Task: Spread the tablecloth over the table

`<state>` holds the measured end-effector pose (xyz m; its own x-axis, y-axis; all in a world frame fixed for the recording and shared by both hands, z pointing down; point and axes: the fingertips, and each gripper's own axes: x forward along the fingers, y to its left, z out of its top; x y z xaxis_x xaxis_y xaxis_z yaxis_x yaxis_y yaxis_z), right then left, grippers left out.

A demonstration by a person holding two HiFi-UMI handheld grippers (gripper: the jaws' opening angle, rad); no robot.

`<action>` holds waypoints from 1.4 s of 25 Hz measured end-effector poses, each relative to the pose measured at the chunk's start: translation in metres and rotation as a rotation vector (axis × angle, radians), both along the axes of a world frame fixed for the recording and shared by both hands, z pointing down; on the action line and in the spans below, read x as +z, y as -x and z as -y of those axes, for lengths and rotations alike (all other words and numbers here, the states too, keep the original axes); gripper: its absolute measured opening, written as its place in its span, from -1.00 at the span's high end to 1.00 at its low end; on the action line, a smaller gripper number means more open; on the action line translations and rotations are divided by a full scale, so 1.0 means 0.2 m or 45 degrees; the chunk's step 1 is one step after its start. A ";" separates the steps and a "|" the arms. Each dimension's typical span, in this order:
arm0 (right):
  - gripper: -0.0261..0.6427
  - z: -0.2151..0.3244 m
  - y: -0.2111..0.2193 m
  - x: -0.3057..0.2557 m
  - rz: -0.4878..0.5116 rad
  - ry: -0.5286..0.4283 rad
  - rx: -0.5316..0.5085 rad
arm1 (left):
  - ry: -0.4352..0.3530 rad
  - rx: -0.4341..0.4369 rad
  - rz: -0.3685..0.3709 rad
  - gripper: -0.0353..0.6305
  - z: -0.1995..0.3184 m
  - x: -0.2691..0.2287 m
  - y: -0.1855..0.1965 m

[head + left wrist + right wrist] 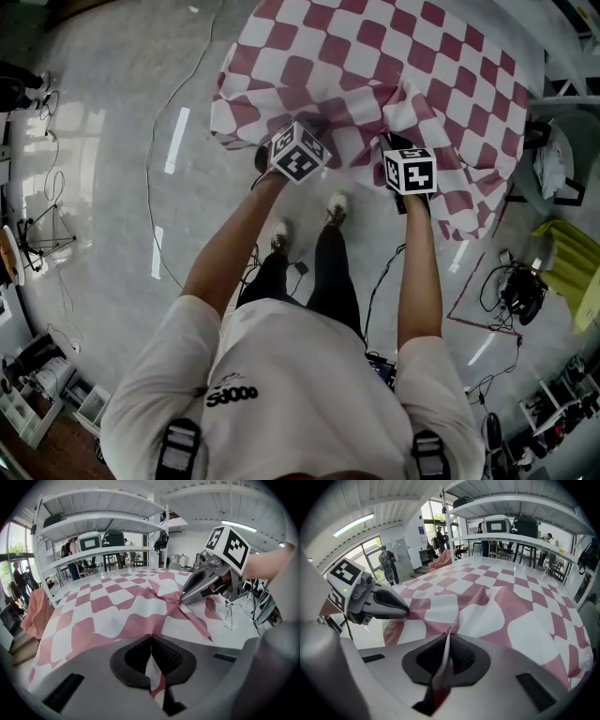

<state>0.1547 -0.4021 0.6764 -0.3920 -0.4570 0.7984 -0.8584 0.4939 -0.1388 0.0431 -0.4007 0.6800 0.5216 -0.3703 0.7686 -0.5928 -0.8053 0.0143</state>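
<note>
The left claw [151, 637] was clenched on a fold of the red-and-white checked tablecloth [375, 56], with a strip of the fabric trailing back through its shut jaws. The right claw [447, 639] was clenched the same way on another pinch of the hem. It sat just to the right of the left claw, with a gathered ridge of cloth bunched between them. Ahead of both claws the cloth lay mostly flat over the table [480, 560]. Just in front of their tips it was creased and puckered. Beyond the outer side of each claw the near edge sagged in loose folds toward the floor.

The step in hand looked like drawing out and squaring this near edge. To do it well, the two claws probably needed to move apart along the hem first, which would take up the slack between them. After that they could pull gently back toward the person. An even, level pull from both sides would likely keep the checks straight. A tug from one claw alone risked dragging the far side askew. Both pinches looked shallow, near the cloth's border, so a sharp jerk might slip the fabric out. A slight lift off the tabletop during the pull should let the wrinkles run out.
</note>
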 end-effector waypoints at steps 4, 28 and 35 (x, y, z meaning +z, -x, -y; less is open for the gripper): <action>0.83 -0.05 -0.02 -0.07 0.026 -0.023 0.027 | 0.009 0.020 0.020 0.81 -0.03 -0.01 0.01; 0.84 -0.69 -0.40 -0.56 -0.063 -0.269 0.326 | 0.016 -0.066 -0.119 0.81 -0.43 -0.28 0.26; 0.84 -0.94 -0.40 -0.60 -0.119 -0.288 0.385 | -0.006 -0.032 -0.124 0.81 -0.57 -0.32 0.35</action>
